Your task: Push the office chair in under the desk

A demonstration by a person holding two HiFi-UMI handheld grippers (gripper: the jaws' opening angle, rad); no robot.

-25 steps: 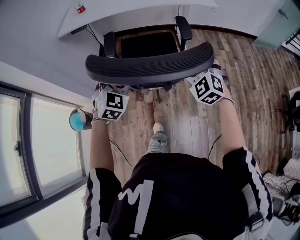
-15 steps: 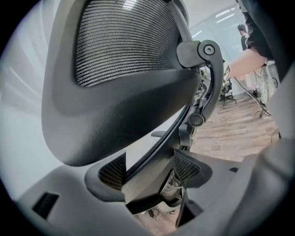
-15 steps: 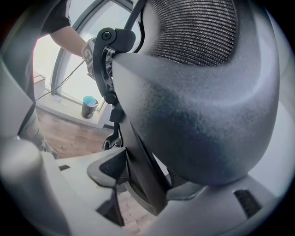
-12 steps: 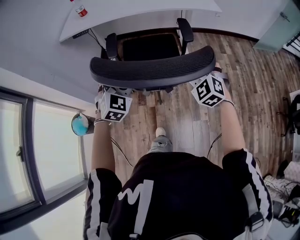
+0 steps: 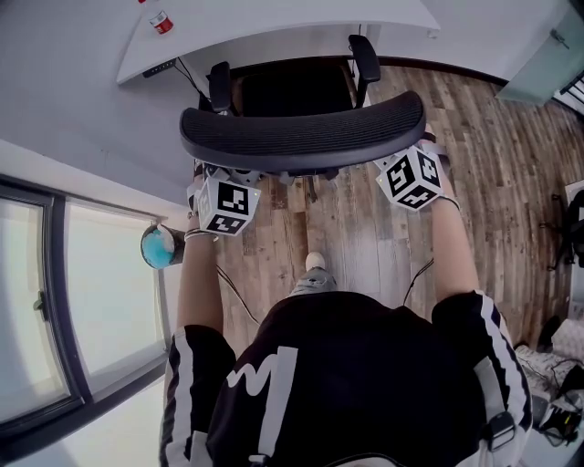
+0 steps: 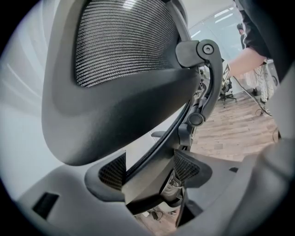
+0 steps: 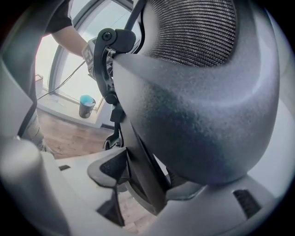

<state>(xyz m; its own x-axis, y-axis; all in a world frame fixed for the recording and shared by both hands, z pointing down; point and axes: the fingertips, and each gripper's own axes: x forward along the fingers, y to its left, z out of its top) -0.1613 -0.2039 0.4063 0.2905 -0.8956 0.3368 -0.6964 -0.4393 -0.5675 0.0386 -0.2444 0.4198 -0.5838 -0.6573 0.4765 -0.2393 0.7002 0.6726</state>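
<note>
The left tool (image 6: 149,173) is clamped on a dark strut of the office chair's (image 5: 301,137) back frame, the strut filling the gap between its two textured pads (image 6: 113,170), just below the mesh backrest (image 6: 124,41). The right tool (image 7: 145,177) is clamped the same way on a frame strut at the chair's other side, with the curved edge of the backrest looming over its jaws. From the head view, both tools reach in beneath the backrest's top edge from behind, and only their marker cubes, left (image 5: 225,205) and right (image 5: 415,178), and the person's bare forearms show behind them. The office chair stands on the wooden floor (image 5: 365,228), facing the white table (image 5: 274,23). Its dark seat (image 5: 292,91) sits at the table's front edge, with the far part of it under the tabletop. The two armrests, left (image 5: 219,87) and right (image 5: 365,57), reach up to that edge, while the backrest is clear of the table on the person's side. A small red-and-white item (image 5: 161,20) lies on the tabletop near its left end. A bin with a blue liner (image 5: 160,246) stands by the wall to the left, beside a large window (image 5: 55,301). The person, in a black top with white stripes, stands directly behind the chair, one shoe (image 5: 315,263) on the floor between the arms.
</note>
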